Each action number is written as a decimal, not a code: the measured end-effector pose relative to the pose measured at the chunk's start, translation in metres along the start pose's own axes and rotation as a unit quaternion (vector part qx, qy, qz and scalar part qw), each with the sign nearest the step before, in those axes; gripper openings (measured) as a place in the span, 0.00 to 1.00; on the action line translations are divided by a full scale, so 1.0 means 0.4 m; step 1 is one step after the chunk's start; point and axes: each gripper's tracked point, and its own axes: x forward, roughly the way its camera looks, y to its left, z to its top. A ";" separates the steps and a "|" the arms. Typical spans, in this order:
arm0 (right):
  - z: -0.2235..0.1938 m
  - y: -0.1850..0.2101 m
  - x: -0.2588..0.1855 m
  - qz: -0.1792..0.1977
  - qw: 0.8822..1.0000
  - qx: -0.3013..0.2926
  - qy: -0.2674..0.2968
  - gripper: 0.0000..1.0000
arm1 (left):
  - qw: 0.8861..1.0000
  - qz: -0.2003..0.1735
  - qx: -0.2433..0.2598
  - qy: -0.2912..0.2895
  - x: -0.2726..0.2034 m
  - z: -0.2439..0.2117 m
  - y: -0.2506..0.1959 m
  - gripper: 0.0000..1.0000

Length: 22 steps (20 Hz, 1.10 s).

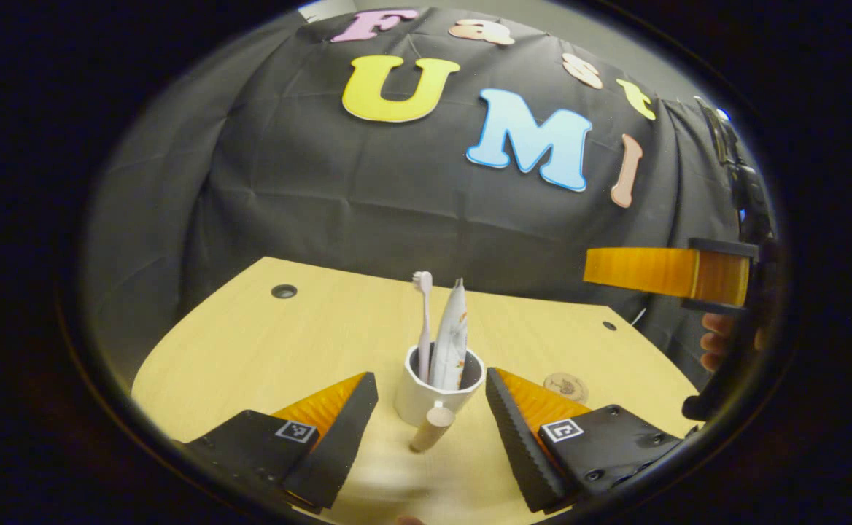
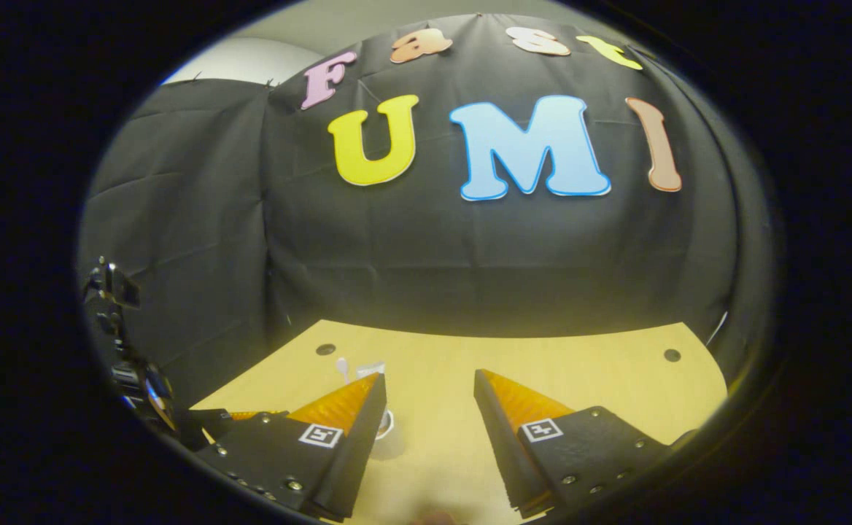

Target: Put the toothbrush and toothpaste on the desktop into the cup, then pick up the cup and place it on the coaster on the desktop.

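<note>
Ahead of me stands a white cup (image 1: 437, 397) with a pale wooden handle (image 1: 432, 429). In it I see a pink toothbrush (image 1: 424, 313) with a whitish head and a white toothpaste tube (image 1: 451, 339) printed with small orange and dark marks. The desktop (image 1: 251, 343) is light yellow wood grain with dark round holes. To the right lies a tan coaster (image 1: 566, 386) with a faint darker pattern.

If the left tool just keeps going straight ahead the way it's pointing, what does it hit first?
Most likely the wooden handle sticking out from the white cup, which sits between the open left tool fingers; depth is hard to judge.
</note>
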 end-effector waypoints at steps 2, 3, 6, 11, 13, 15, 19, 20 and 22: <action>-0.004 -0.030 -0.022 -0.010 1.000 0.011 0.004 0.74 | 0.999 0.002 0.005 0.033 0.028 -0.033 -0.006 0.96; -0.011 -0.043 -0.031 -0.016 1.000 0.016 0.009 0.74 | 0.998 0.005 0.006 0.056 0.038 -0.057 -0.004 0.96; -0.037 -0.092 -0.065 -0.034 0.999 0.030 0.023 0.74 | 0.995 0.009 0.001 0.100 0.052 -0.095 -0.008 0.96; -0.084 -0.160 -0.112 -0.061 0.996 0.043 0.051 0.74 | 0.984 0.015 0.003 0.177 0.090 -0.154 0.001 0.96; -0.099 -0.179 -0.126 -0.068 0.995 0.049 0.060 0.74 | 0.979 0.016 0.006 0.202 0.102 -0.166 -0.002 0.96; -0.115 -0.197 -0.140 -0.076 0.993 0.054 0.069 0.74 | 0.975 0.019 0.015 0.220 0.118 -0.173 -0.001 0.96; -0.136 -0.225 -0.159 -0.089 0.991 0.065 0.081 0.74 | 0.964 0.021 0.033 0.262 0.134 -0.215 -0.007 0.96; -0.139 -0.230 -0.163 -0.092 0.990 0.067 0.083 0.74 | 0.962 0.021 0.040 0.270 0.139 -0.223 -0.006 0.93; -0.147 -0.240 -0.171 -0.097 0.989 0.076 0.086 0.74 | 0.958 0.023 0.055 0.281 0.150 -0.231 0.004 0.94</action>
